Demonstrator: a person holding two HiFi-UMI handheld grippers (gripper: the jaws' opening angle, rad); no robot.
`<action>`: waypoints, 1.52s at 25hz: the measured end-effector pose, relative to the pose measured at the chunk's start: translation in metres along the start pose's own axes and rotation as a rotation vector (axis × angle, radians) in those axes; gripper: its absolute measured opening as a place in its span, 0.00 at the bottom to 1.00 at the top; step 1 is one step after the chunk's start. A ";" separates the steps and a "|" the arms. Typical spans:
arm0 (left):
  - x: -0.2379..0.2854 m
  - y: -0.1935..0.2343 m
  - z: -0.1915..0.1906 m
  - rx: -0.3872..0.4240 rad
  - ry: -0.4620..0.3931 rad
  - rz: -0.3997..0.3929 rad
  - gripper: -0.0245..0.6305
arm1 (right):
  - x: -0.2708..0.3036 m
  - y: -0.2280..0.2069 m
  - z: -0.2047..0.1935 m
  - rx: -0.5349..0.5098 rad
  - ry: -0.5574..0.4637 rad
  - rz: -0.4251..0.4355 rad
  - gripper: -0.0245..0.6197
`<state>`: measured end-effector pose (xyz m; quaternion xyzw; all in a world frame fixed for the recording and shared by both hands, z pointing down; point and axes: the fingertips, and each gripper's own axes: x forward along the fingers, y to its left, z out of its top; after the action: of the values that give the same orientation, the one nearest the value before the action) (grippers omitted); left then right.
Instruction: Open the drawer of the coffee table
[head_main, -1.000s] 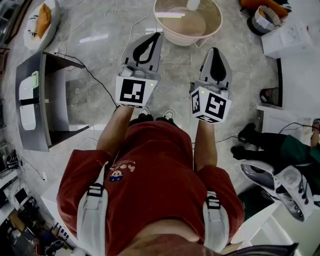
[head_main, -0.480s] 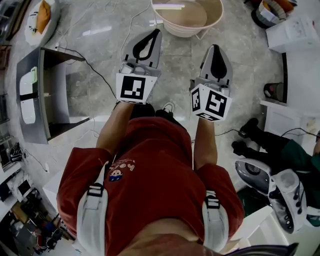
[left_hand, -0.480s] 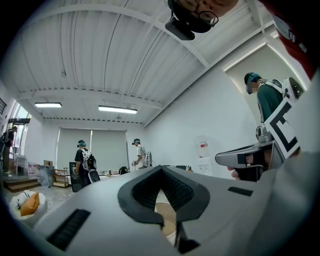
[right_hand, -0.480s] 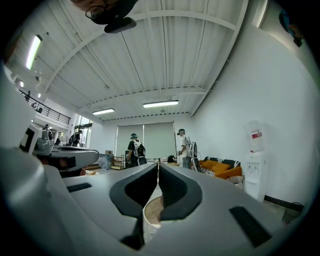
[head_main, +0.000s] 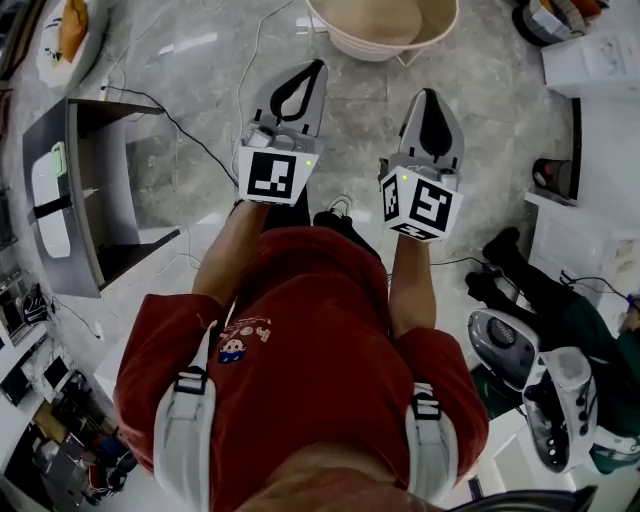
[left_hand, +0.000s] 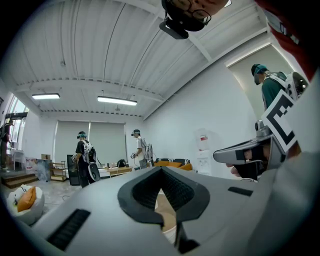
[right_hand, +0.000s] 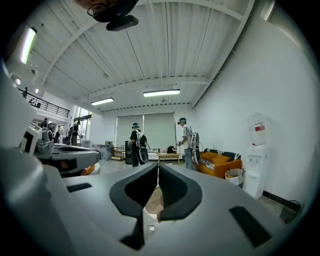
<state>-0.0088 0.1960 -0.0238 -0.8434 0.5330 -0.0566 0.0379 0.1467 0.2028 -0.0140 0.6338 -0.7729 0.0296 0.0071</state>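
Two square-marker grippers (head_main: 318, 66) (head_main: 431, 95), jaws together

No wording can be read. The red shirt (head_main: 320, 360) has a cartoon badge (head_main: 235, 347) with small letters, centre-left in the head view, too blurred to spell. The water dispenser (right_hand: 256, 165), at the right of the right gripper view, bears an illegible red label (right_hand: 258, 128)

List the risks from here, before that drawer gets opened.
1. A black cable runs across the floor from the grey cabinet toward the person's feet, so a step toward the round table might snag it.
2. The left gripper and right gripper are both shut and empty. No drawer handle shows in any view, so a rushed reach could miss it.
3. A seated person's legs lie close on the right.
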 end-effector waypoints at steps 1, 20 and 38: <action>0.006 0.010 -0.006 -0.003 0.007 -0.009 0.05 | 0.011 0.006 -0.004 -0.001 0.012 -0.008 0.07; 0.212 0.138 -0.193 0.022 -0.042 -0.215 0.05 | 0.244 0.062 -0.207 0.003 0.299 -0.104 0.07; 0.285 0.080 -0.607 0.014 -0.001 -0.223 0.05 | 0.316 0.006 -0.680 0.326 0.395 -0.174 0.07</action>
<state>-0.0418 -0.0976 0.5837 -0.8972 0.4355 -0.0638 0.0373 0.0604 -0.0679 0.6799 0.6725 -0.6842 0.2760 0.0583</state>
